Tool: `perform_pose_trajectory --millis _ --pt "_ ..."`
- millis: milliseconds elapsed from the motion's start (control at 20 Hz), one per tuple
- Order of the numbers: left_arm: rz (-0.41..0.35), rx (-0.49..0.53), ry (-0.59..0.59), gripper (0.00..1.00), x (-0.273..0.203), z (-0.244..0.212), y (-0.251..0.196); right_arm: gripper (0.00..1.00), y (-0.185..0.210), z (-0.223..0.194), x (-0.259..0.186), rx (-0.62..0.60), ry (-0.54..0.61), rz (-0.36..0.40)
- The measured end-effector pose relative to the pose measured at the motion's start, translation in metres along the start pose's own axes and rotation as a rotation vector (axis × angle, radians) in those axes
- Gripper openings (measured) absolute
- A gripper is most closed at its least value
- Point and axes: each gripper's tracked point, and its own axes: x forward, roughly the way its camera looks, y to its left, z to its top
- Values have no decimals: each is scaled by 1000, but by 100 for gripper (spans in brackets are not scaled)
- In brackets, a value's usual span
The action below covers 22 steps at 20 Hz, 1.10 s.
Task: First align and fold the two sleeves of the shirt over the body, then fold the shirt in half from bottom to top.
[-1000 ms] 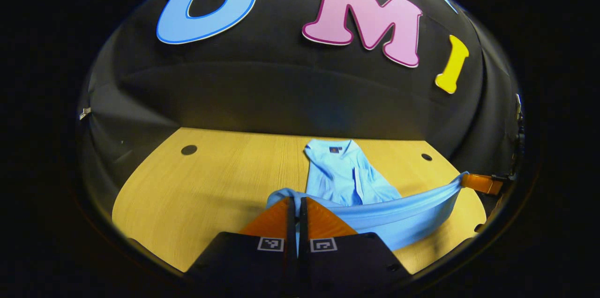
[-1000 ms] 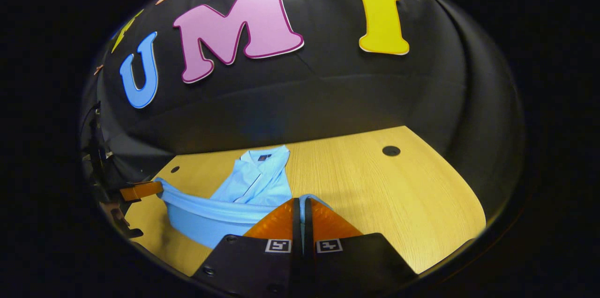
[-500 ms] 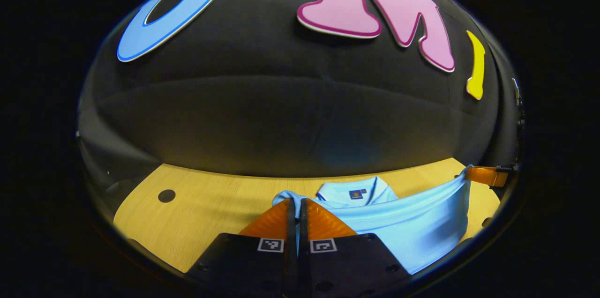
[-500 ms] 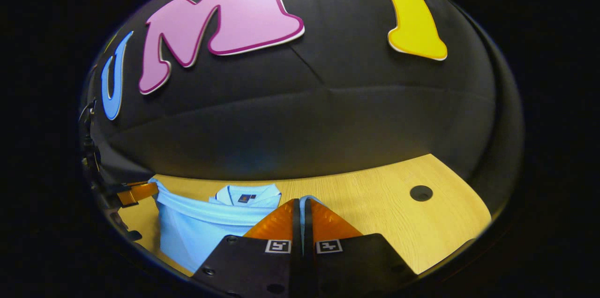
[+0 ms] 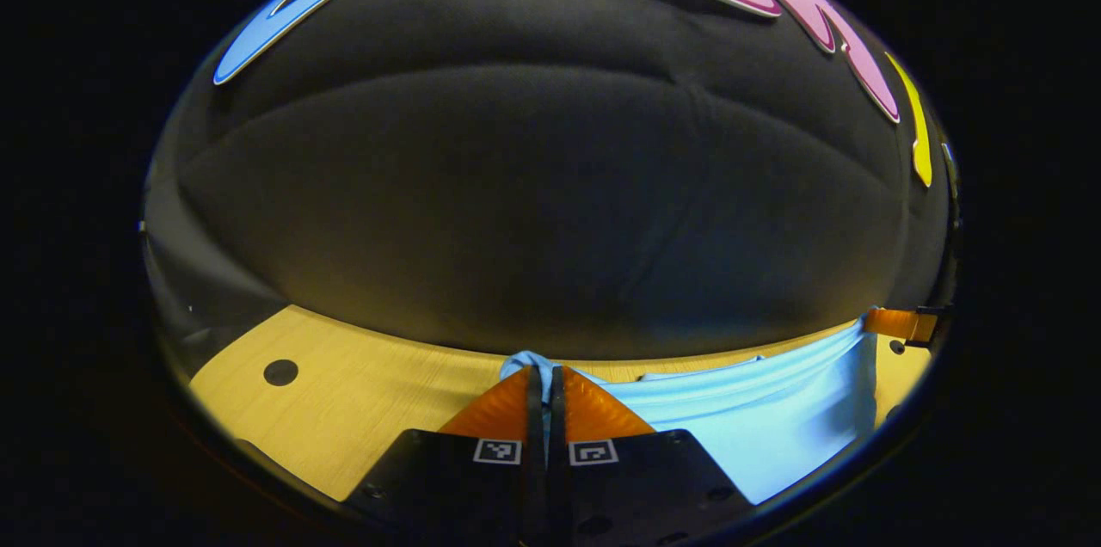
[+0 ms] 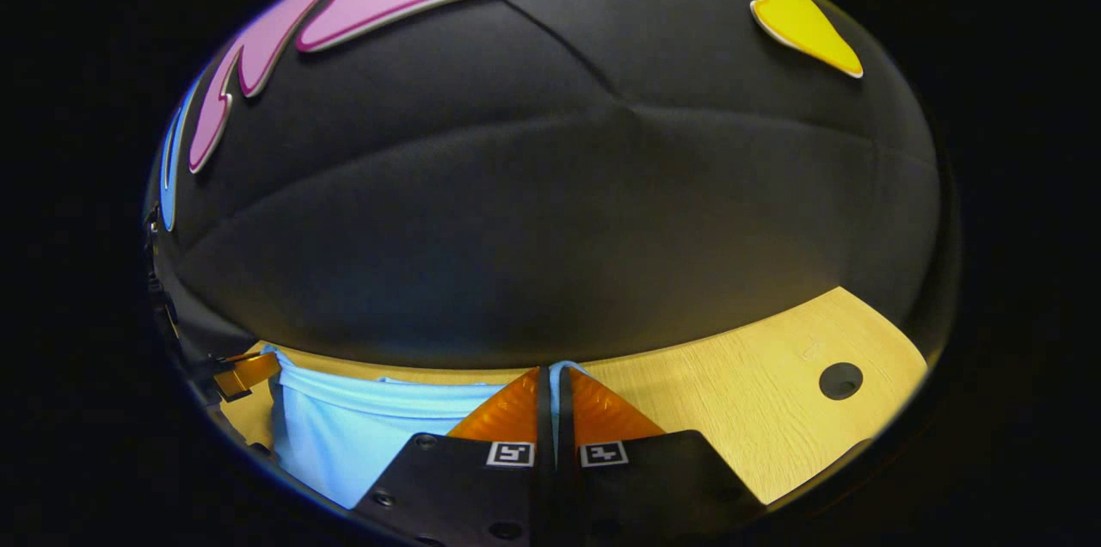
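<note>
A light blue shirt (image 5: 757,418) hangs stretched between my two grippers above a wooden table (image 5: 370,392). In the left gripper view my left gripper (image 5: 544,373) is shut on the shirt's hem corner, a bit of blue cloth bunched at its tips. At the far right of that view the right gripper (image 5: 894,323) holds the other corner. In the right gripper view my right gripper (image 6: 550,371) is shut on the hem of the shirt (image 6: 344,435), and the left gripper (image 6: 245,373) grips the far corner at the left. The collar is hidden behind the lifted cloth.
The table (image 6: 740,409) ends close ahead at the black booth wall (image 5: 550,212). A round dark hole (image 5: 280,372) lies in the table at the left, and another hole (image 6: 840,380) at the right.
Both grippers have carried the hem forward toward the wall. The lifted cloth now covers the collar and shirt body that showed before, and the wall looms closer.
</note>
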Motion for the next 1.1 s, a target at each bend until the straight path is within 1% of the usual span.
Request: perform_pose_trajectory --millis 100,200,300,550,600,700,750,800,850,950,1000,1050,1100 --pt "6 13 5 6 5 -6 9 5 -5 -12 10 18 35 -7" --pt "8 45 30 6 12 -20 3 5 -7 -23 18 33 56 -18" --pt "14 47 34 6 21 -24 4 4 -8 -30 25 41 69 -24" --pt "6 57 46 6 22 -28 2 5 -12 -42 32 7 95 -47" --pt "7 58 52 6 21 -29 3 5 -13 -39 32 11 89 -49" --pt "7 56 60 9 22 -31 3 5 -15 -41 31 25 98 -66" --pt "8 54 61 16 23 -33 6 5 -15 -40 30 33 102 -73" --pt "7 52 65 17 23 -34 7 5 -15 -40 31 43 107 -83" --pt "9 52 66 17 24 -35 7 5 -16 -37 28 53 113 -97" --pt "6 47 69 17 22 -34 6 8 -20 -45 32 75 128 -117" --pt "5 49 69 17 24 -36 6 2 -21 -46 31 88 133 -122" --pt "4 51 71 29 22 -36 6 17 -21 -47 31 101 139 -123" --pt "4 54 73 36 22 -36 5 25 -24 -48 32 111 148 -127"
